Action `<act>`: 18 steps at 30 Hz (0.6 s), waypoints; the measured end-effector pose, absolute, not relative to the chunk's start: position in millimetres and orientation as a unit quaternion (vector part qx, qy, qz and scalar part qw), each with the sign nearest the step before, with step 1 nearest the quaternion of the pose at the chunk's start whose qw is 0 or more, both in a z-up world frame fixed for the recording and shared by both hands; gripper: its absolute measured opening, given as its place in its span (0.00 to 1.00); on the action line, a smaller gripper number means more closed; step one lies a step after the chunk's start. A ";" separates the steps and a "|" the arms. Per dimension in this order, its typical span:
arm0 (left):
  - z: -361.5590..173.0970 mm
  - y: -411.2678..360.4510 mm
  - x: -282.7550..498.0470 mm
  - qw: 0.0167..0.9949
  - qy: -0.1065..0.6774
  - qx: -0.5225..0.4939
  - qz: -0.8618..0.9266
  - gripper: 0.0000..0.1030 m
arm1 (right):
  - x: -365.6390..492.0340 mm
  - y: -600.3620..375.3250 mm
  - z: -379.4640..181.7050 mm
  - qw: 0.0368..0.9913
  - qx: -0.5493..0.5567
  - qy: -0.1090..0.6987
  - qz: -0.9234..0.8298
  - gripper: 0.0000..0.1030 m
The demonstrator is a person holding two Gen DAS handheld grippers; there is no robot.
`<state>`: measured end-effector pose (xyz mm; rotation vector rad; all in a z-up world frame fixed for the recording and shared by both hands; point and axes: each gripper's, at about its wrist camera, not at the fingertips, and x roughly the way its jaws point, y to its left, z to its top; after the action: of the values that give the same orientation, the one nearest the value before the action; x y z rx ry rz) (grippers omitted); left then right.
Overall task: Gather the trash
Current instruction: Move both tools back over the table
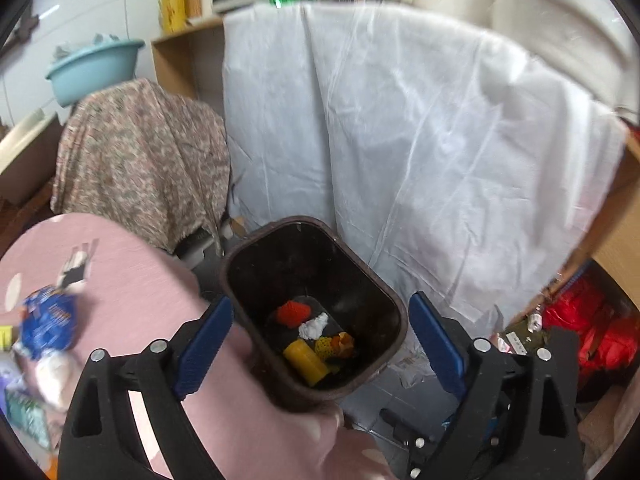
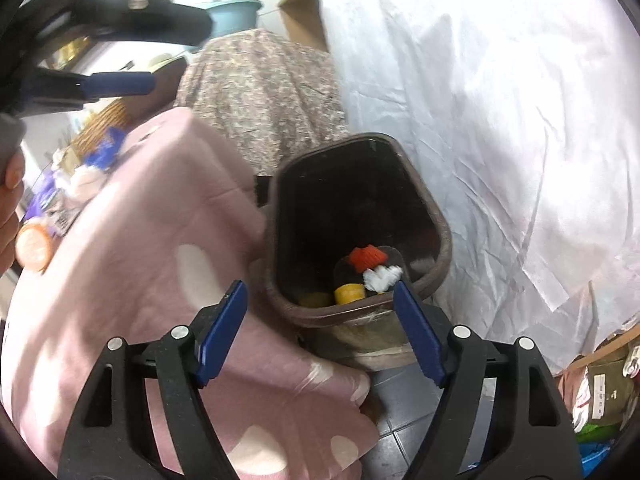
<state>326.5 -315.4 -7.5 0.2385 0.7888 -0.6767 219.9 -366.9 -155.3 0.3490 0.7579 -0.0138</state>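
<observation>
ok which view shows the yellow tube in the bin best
The left wrist view: it looks down into the bin, so the yellow tube shows along its whole length. The right wrist view shows only its end, with the near rim hiding the rest.

A dark brown bin is seen at centre, holding a red-orange piece, a white wad and a yellow cylinder. At nine o'clock, a pink cloth with pale dots is shown. A floral-patterned fabric is draped at ten o'clock, a white sheet at one o'clock. Blue pads on black frames mark both grippers.
</observation>
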 end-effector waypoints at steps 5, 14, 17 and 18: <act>12.3 -258.4 290.0 0.878 0.342 0.106 -0.319 0.91 | 207.9 -335.2 -128.6 0.923 0.148 0.353 0.027 0.73; 22.4 -124.2 256.7 0.914 0.319 0.053 -0.244 0.95 | 208.8 -245.1 -60.8 0.928 0.074 0.329 0.156 0.74; 17.9 -78.6 247.4 0.927 0.317 0.051 -0.192 0.95 | 211.8 -208.4 -43.5 0.919 0.050 0.326 0.216 0.74; 15.9 -61.9 244.7 0.931 0.318 0.049 -0.173 0.95 | 213.3 -196.4 -38.7 0.914 0.045 0.327 0.236 0.74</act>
<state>244.7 -61.9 15.9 0.1008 0.6521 -0.3543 213.3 -196.4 -38.7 0.0917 0.6729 0.4859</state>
